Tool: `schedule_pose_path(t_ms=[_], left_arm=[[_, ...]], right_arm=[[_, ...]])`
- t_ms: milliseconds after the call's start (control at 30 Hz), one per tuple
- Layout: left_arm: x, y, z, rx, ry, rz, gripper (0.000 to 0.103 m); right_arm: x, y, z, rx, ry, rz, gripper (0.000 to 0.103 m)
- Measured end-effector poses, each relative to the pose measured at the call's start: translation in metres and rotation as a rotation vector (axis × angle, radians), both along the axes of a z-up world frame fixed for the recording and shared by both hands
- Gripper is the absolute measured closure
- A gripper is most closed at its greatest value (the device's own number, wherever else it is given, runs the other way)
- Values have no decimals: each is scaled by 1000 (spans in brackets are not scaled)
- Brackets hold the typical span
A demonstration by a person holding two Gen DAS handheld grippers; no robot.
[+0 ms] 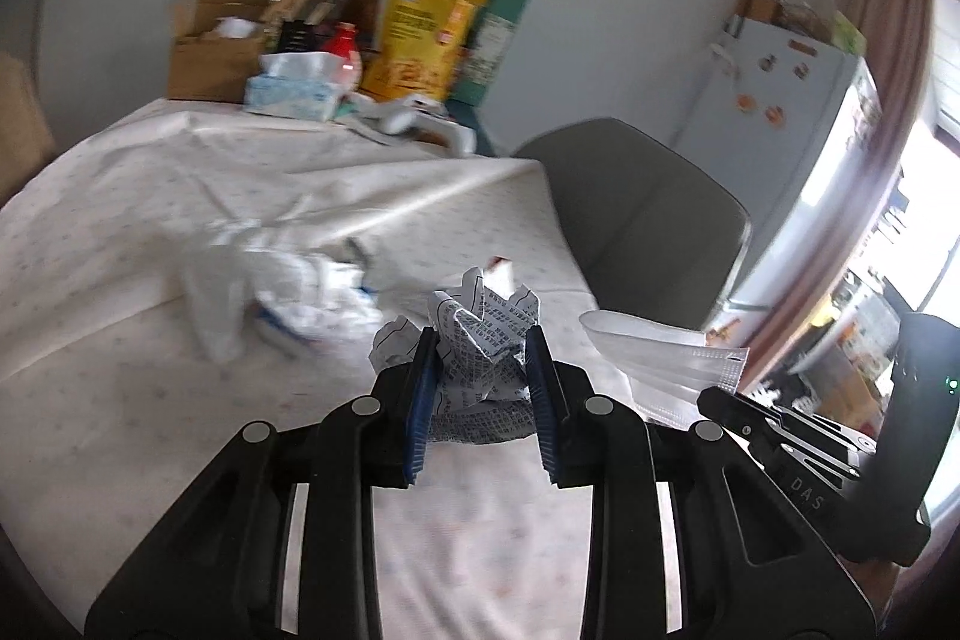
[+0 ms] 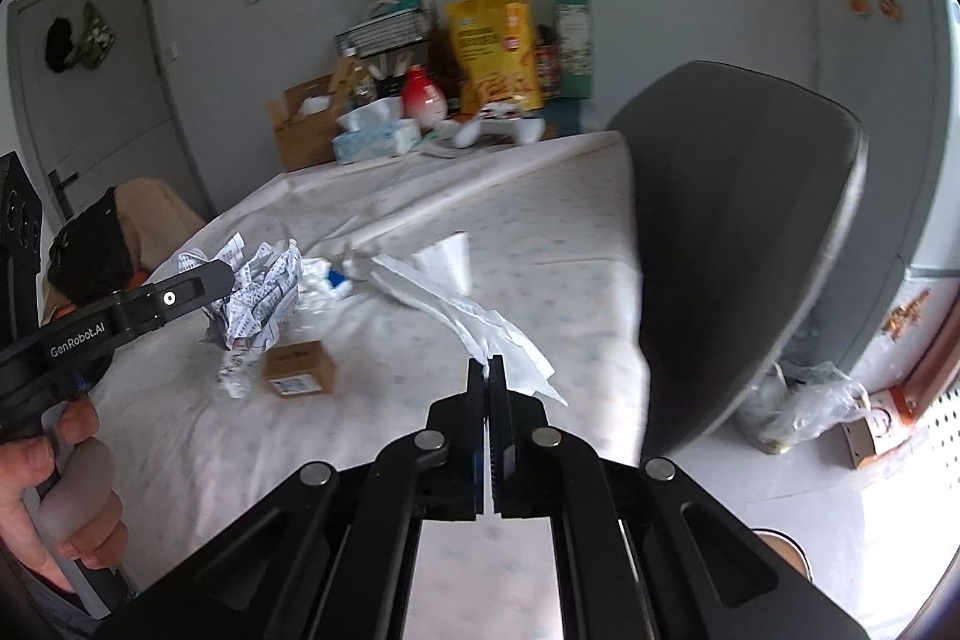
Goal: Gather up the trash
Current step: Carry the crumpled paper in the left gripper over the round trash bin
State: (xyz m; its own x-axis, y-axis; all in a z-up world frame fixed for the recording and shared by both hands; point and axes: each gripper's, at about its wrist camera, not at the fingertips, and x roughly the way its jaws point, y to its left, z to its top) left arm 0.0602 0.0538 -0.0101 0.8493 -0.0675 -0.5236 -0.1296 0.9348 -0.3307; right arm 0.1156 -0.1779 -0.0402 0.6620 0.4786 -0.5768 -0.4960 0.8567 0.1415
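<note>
Left gripper (image 1: 480, 370): jaws partly closed, blue pads pressed on both sides of a crumpled printed paper (image 1: 480, 340), which hangs clear of the tablecloth (image 1: 150, 196).
Right gripper (image 2: 487, 370): jaws fully together, pinching the near corner of a white face mask (image 2: 480, 322); the rest of the mask trails back toward the table.
Remaining trash: a white-and-blue crumpled wrapper (image 2: 327, 280) lies mid-table, a small cardboard box (image 2: 299, 369) sits nearer the front edge, and a white paper cup (image 2: 450, 259) lies on its side beyond the mask.
Paper, handling: probably very light and springy; a squeeze across the bulk of the wad, as now, looks secure, while loose flaps would likely tear or slip.
Mask, handling: soft, limp and light; held by one corner it will swing, so a slow carry seems wise.
Box, handling: appears stiff and flat-sided; opposite faces offer the best hold.
Surroundings: a grey chair (image 2: 750, 232) stands beside the table.
</note>
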Motion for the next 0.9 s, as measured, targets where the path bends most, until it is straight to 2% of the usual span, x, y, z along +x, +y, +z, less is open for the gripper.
schedule_pose_path(t_ms=[300, 467, 900], left_arm=[[38, -77, 0, 29, 9, -154, 74], [57, -120, -5, 45, 33, -233, 74], [99, -225, -41, 93, 128, -397, 74]], right_arm=[[6, -78, -9, 15, 8, -132, 100], [8, -121, -23, 18, 31, -202, 100], [5, -223, -72, 18, 116, -376, 100]])
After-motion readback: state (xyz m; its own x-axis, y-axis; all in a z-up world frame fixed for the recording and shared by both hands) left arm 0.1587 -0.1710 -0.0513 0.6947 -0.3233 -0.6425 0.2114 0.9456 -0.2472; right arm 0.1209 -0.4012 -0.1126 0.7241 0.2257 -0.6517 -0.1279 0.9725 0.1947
